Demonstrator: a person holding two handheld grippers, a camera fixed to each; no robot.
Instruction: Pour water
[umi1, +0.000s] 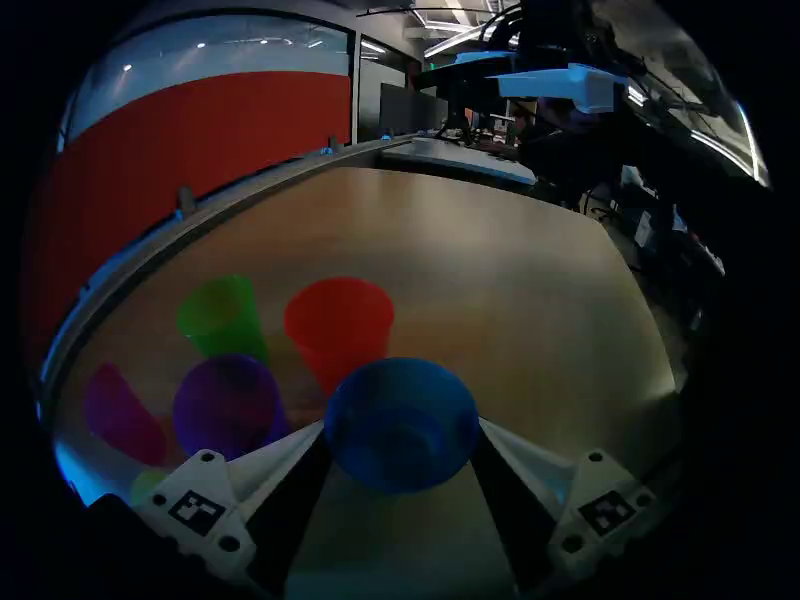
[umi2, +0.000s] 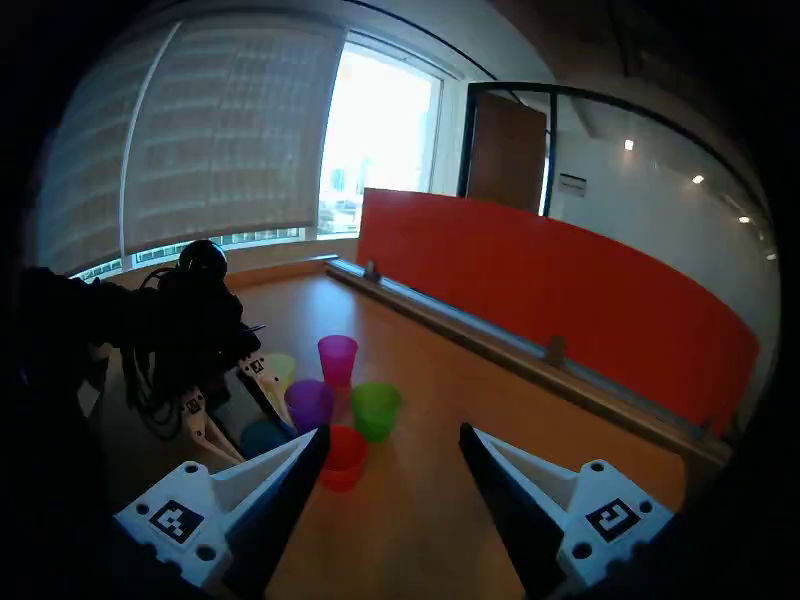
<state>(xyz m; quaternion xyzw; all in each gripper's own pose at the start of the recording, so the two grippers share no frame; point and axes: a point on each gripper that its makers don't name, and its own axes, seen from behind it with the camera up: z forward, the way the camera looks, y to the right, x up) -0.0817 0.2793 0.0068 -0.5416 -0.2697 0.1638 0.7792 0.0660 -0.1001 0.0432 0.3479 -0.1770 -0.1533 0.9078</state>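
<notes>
A blue cup (umi1: 400, 445) sits between the fingers of my left gripper (umi1: 402, 428), which is shut on its sides; its mouth faces up and I cannot tell whether it holds water. Just beyond it stand a red cup (umi1: 340, 325), a green cup (umi1: 222, 318), a purple cup (umi1: 228, 405) and a magenta cup (umi1: 122, 412). The right gripper view shows the same cluster: red cup (umi2: 343, 457), green cup (umi2: 376, 410), purple cup (umi2: 309, 403), magenta cup (umi2: 337, 358), yellow cup (umi2: 280, 368). My right gripper (umi2: 393, 450) hangs open above the table, to the right of the cups, holding nothing.
The cups stand on a long wooden table (umi1: 480, 270) with a red divider panel (umi2: 560, 290) along one edge. The left gripper (umi2: 255, 430) and the dark-sleeved hand holding it (umi2: 170, 320) are at the left of the right gripper view. Dark desks and equipment (umi1: 540, 90) lie beyond the table's far end.
</notes>
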